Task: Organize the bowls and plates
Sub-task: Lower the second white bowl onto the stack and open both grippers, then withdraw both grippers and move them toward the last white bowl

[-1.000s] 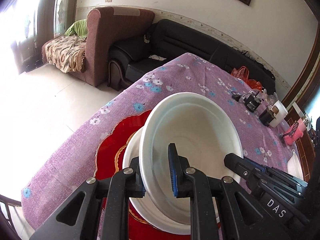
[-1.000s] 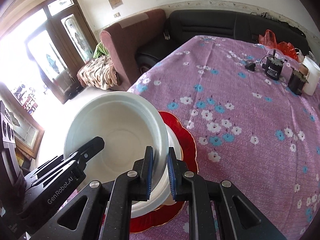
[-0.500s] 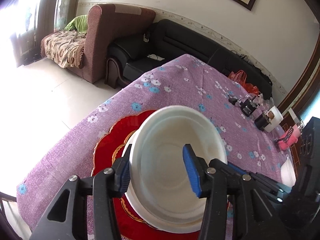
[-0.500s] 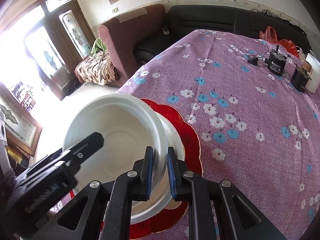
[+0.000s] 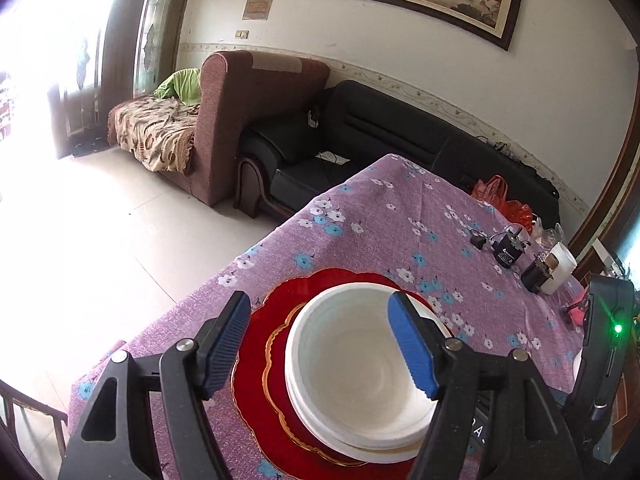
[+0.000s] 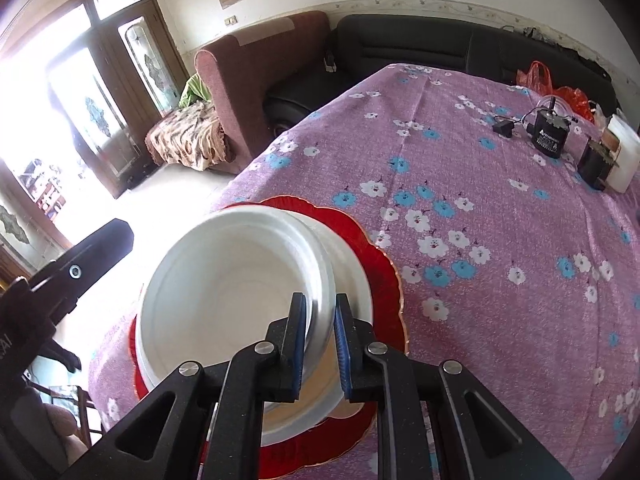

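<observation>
On the red scalloped plate (image 5: 256, 364) at the near corner of the bench (image 5: 400, 220), a white bowl (image 5: 360, 364) sits nested on other white dishes, its mouth facing up. The right hand-held gripper (image 6: 320, 340) is clamped on the bowl's near rim, one finger inside the wall and one outside, so the bowl lies directly ahead of it and appears slightly tilted in that view. The left hand-held gripper (image 5: 320, 344) hangs above the same stack with its jaws spread wide, touching nothing, the bowl showing between its blue pads (image 5: 412, 348). The right hand is the nearer, and release looks to be the step at hand. Beyond the plate, a purple flowered cloth covers the bench; black adapters (image 6: 550, 134) and a white container (image 6: 624, 156) stand at its far side, well apart from the plate. Past that edge are a black sofa (image 5: 400, 132), a brown armchair (image 5: 240, 120) and a bright doorway.
</observation>
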### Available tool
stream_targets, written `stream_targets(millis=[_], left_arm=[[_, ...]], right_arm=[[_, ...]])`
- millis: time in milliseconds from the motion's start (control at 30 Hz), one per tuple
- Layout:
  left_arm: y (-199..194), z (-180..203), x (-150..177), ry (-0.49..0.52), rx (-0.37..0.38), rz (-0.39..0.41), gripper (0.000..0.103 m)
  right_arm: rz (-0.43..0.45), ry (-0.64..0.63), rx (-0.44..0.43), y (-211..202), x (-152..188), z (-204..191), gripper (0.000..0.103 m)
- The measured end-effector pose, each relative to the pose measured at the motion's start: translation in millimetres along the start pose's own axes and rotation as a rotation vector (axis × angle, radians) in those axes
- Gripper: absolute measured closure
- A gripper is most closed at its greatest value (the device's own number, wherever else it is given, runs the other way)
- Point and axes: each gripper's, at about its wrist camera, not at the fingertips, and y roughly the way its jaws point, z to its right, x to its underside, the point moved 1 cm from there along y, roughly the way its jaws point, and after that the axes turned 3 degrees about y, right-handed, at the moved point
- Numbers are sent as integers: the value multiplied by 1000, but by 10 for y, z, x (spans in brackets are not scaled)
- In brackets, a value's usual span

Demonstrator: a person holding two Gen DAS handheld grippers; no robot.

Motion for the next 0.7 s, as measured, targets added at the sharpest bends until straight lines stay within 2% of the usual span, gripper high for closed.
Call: stream_targets(millis=[133, 233, 433, 533, 700], left_arm=[[-67, 33, -10, 21, -29, 25, 24], [-122, 46, -11, 29, -46, 44, 22], [-232, 158, 5, 72, -79, 78, 21], [-298, 229, 16, 93, -94, 96, 17], [-384, 398, 37, 131, -119, 121, 12]], right_arm=[[36, 24, -40, -85, 9, 14, 61], [65, 19, -54, -176, -3, -7, 48], [117, 21, -62, -379, -6, -7, 44], [142, 25, -59, -484, 11, 28, 40], [162, 38, -53, -604, 60, 138, 39]])
